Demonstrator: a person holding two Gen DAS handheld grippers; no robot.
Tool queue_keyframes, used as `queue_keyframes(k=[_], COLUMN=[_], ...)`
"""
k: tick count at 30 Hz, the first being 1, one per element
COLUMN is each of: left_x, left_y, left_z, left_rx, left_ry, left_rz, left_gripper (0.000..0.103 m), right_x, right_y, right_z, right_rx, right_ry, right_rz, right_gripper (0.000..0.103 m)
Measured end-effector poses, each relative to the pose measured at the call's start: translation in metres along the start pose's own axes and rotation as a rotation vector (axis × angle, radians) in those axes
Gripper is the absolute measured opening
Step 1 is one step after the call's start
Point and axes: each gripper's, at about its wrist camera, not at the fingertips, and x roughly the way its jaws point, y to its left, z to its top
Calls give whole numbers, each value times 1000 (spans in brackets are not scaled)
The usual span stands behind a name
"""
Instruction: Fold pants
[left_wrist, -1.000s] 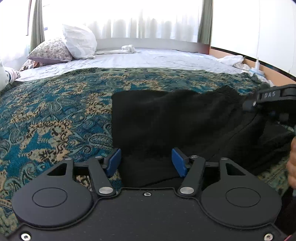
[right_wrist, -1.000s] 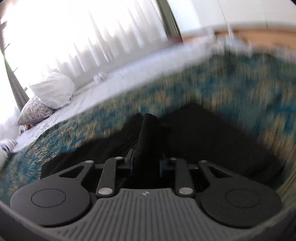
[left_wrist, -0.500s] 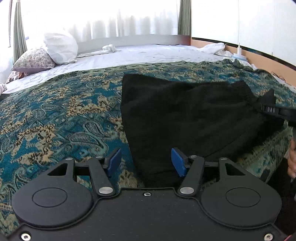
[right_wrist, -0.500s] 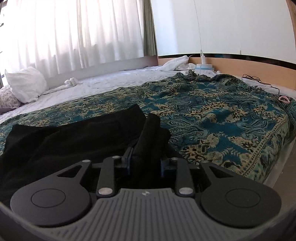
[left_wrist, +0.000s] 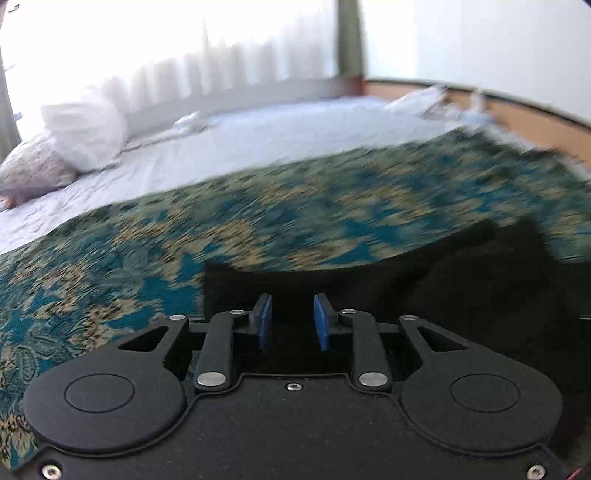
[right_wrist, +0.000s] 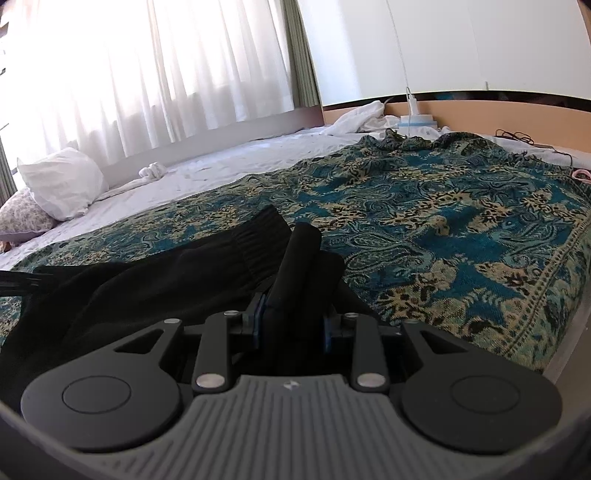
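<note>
Black pants (right_wrist: 166, 280) lie crumpled on a teal patterned bedspread (right_wrist: 443, 221). My right gripper (right_wrist: 291, 325) is shut on a bunched fold of the pants near the ribbed waistband, and the fabric stands up between its pads. In the blurred left wrist view, my left gripper (left_wrist: 291, 319) sits low over the pants (left_wrist: 443, 288) near their left corner. Its jaws are closing with black fabric between the blue pads (left_wrist: 264, 321), whose inner faces still show bare.
The bedspread (left_wrist: 110, 266) covers the near part of the bed, with a white sheet (right_wrist: 221, 173) behind it. Two pillows (right_wrist: 59, 184) sit at the far left. A white cloth heap (right_wrist: 362, 118) and a cable lie by the wooden board. The bed edge (right_wrist: 569, 339) drops off at right.
The left gripper swept across the bed toward the pants' left corner and its jaws narrowed around the fabric. The right gripper settled low and kept its grip on the fold.
</note>
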Motion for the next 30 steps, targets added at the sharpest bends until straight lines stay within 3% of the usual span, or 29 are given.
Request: queue_keyframes(k=[3,6,9,11,18,22,26,30], left_x=[30,40,43,46,48,39,12,-27], left_y=[15,24,20,23,26,28,30,26], left_z=[-5,-9,-13,-14,-10,-6,-4,-16], left_rx=[-36,-73,-48,-56,-88,-113,-125,-120], left_ry=[36,24,10,9,16,24,-2,-9], left_rz=[77,88,107,105,88,70,45,-10], left_gripper=[17,17,17,17,17,20,35,35], right_x=[-1,0,0,-2,-12,-18,-16,-15], right_y=[-3,-3,-3,-5,-18,-16,-16,-13], right_z=[-2,-3,-3,-2,1,4,3,0], right_rx=[-11,-19,-20,-10,42,32,26,7], right_ry=[-5,-11,-16,-17,-23,-43,-38,-43], right_rz=[18,27,28,30,5,-19,-28,-43], right_gripper=[34,34,35,47,59,67,67,64])
